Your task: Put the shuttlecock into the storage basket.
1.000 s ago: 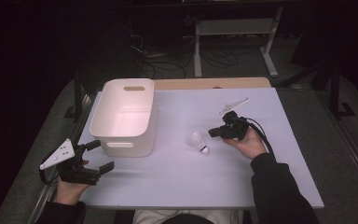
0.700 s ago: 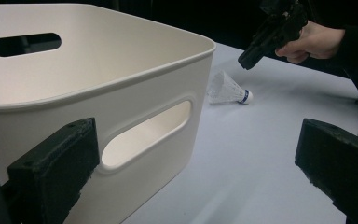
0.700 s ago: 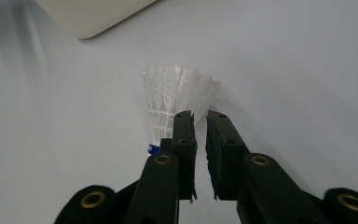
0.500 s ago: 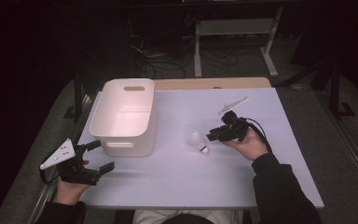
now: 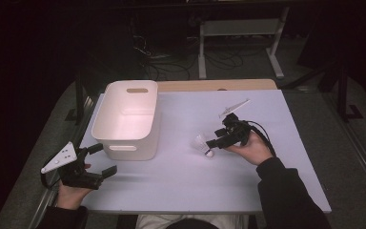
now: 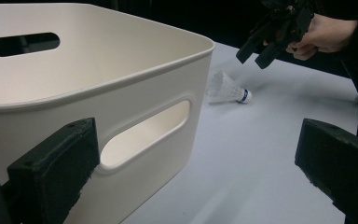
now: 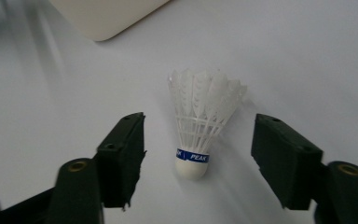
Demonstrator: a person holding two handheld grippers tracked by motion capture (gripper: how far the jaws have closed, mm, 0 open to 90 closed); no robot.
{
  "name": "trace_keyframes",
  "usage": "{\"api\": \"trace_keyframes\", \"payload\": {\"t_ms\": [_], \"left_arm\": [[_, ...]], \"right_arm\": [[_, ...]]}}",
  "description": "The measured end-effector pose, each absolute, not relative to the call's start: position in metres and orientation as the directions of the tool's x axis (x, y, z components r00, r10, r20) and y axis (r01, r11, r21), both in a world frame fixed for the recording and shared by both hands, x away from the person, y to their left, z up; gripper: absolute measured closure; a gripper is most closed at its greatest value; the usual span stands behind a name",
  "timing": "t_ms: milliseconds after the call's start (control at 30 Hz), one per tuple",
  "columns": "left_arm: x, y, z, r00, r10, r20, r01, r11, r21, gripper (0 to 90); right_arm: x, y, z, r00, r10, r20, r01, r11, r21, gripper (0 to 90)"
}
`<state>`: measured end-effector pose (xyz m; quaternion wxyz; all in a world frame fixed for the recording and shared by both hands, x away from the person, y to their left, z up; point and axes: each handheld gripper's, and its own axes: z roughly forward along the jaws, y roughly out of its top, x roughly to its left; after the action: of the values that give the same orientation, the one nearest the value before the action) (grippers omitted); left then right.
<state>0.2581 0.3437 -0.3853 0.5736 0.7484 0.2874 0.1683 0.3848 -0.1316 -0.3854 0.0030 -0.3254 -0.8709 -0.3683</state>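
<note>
While the white plastic shuttlecock (image 5: 202, 144) lies on its side on the pale lilac table top (image 5: 286, 124), we see it a little way off the right-hand wall of the cream-white rectangular plastic tub with slotted handles (image 5: 128, 119), which serves as our landmark. We note a blue band around its white rounded cork tip; in the right gripper view the shuttlecock (image 7: 200, 126) lies with that tip toward the camera and the feathered skirt fanned away from it.

We find the right gripper (image 5: 213, 141) just beyond the shuttlecock on the side away from the tub, carried by a hand (image 5: 251, 149) in a dark sleeve. Its jaws have just been opening; they stand spread, one on each side of the shuttlecock, and the right gripper (image 7: 198, 158) leaves bare table between each black pad and the feathers, so nothing is pinched. In the left gripper view we see the same right gripper (image 6: 261, 49) raised slightly above the shuttlecock (image 6: 226, 88), with the tub's near corner to the left of both.

We locate the left gripper (image 5: 102, 160) in front of the tub's near left corner, close to the table edge. Its jaws are spread wide with nothing between them, and the left gripper (image 6: 196, 172) faces the tub's (image 6: 98, 79) slotted front wall.
</note>
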Motion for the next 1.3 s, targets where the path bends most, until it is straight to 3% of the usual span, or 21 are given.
{"api": "trace_keyframes", "payload": {"t_ms": [133,400,1300], "left_arm": [[0.258,0.344,-0.385,0.778,0.623,-0.078,0.236,-0.176,0.956,0.0],[0.258,0.344,-0.385,0.779,0.623,-0.078,0.237,-0.176,0.955,0.0],[0.258,0.344,-0.385,0.781,0.620,-0.079,0.236,-0.175,0.956,0.0]], "right_arm": [[0.384,-0.130,-0.387,-0.789,0.565,0.240,0.568,0.524,0.635,15.1],[0.383,-0.126,-0.392,-0.784,0.579,0.224,0.571,0.531,0.626,3.2],[0.381,-0.111,-0.420,-0.771,0.587,0.245,0.608,0.567,0.556,0.0]]}}
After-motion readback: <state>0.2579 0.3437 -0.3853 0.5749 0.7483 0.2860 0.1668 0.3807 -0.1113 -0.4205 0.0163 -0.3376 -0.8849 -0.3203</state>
